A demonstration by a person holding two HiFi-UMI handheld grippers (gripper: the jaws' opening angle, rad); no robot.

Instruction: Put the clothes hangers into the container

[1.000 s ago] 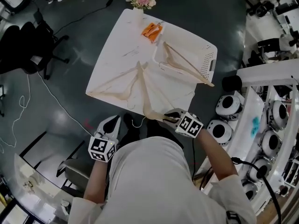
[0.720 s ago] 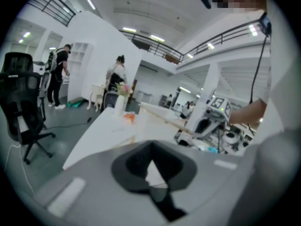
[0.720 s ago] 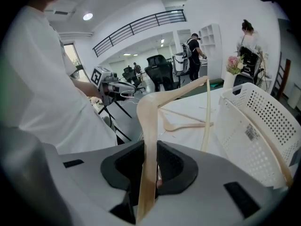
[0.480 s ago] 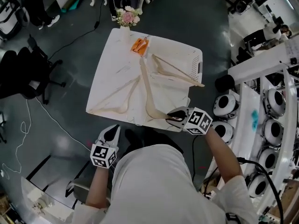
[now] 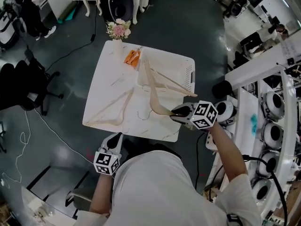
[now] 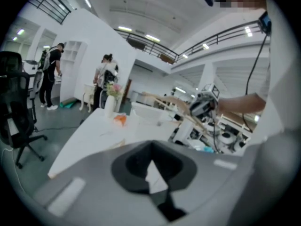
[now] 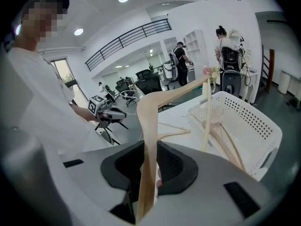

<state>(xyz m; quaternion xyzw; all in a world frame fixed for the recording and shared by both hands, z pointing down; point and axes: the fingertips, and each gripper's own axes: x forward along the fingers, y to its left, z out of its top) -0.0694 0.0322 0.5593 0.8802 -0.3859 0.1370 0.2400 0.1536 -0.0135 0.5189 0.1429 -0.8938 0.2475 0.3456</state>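
- The wooden hanger [image 5: 151,91] is clamped by one end between the right gripper's [image 5: 175,112] jaws. It is lifted clear of the white table [image 5: 110,81] and stretches away toward the left side of the white perforated container [image 5: 190,73].
- A second hanger [image 5: 171,81] lies in the container, with one tip poking over its right rim.
- A third hanger [image 5: 113,109] lies flat on the table, left of the held one.
- The left gripper [image 5: 116,138] hangs at the table's near edge, jaws closed together with nothing between them.
- A flower vase [image 5: 117,29] and an orange object [image 5: 132,57] stand at the far edge.
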